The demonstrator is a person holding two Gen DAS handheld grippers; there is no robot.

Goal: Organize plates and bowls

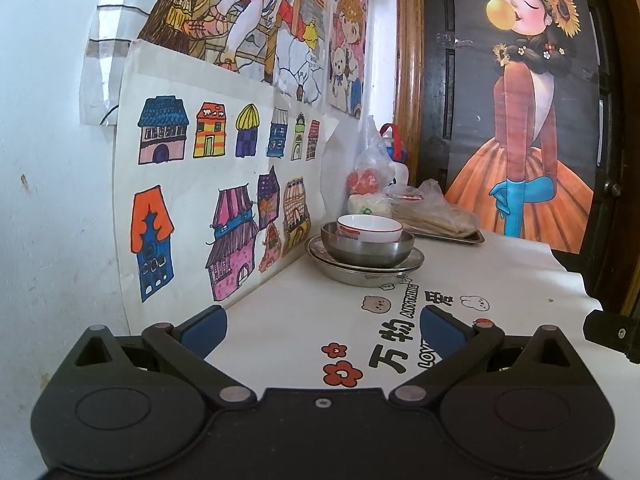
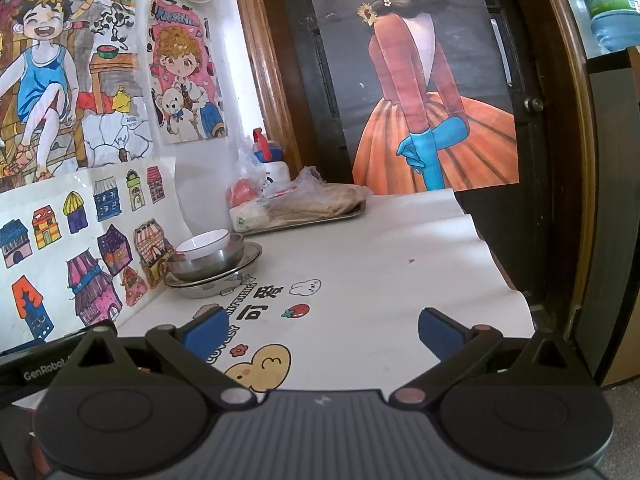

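A white bowl with a red band sits inside a steel bowl, which sits on stacked steel plates by the wall. The stack also shows in the right wrist view: white bowl, steel bowl, plates. My left gripper is open and empty, well short of the stack. My right gripper is open and empty, to the right of and behind the stack.
A steel tray with bagged flatbread stands behind the stack, with bagged food and a white bottle. Drawings cover the wall on the left. A dark door lies beyond the table's right edge.
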